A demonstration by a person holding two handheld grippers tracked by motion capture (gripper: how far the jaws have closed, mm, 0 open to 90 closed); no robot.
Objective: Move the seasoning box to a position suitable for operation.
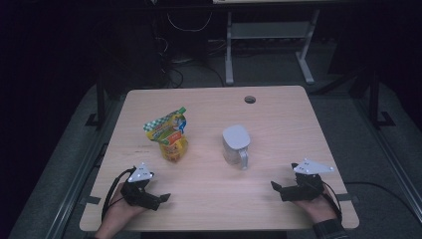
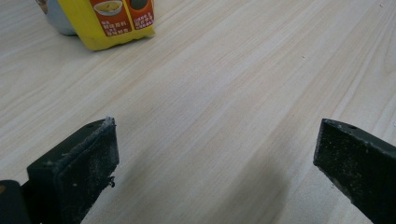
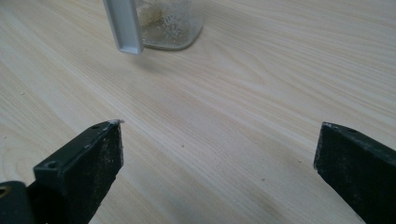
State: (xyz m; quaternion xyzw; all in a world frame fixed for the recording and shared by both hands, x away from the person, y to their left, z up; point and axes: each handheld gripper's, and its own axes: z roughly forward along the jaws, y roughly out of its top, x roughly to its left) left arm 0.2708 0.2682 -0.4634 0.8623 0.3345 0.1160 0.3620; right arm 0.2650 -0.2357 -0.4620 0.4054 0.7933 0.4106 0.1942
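- High view: A yellow pouch [image 1: 168,134] stands on the left half of the wooden counter [image 1: 278,114]. A clear jug [image 1: 236,145] with a white lid and a handle stands near the middle, well apart from the pouch. The left claw [image 1: 160,199] rests near the front edge, below the pouch. The right claw [image 1: 276,187] rests near the front edge, below and to the right of the jug. A hand holds each one.
- Left gripper view: The left claw [image 2: 215,158] is wide open with nothing in it. The pouch [image 2: 112,21] stands far ahead on the bare wood.
- Right gripper view: The right claw [image 3: 217,158] is wide open and holds nothing. The jug [image 3: 166,23] stands ahead, its handle [image 3: 125,25] facing the claw.
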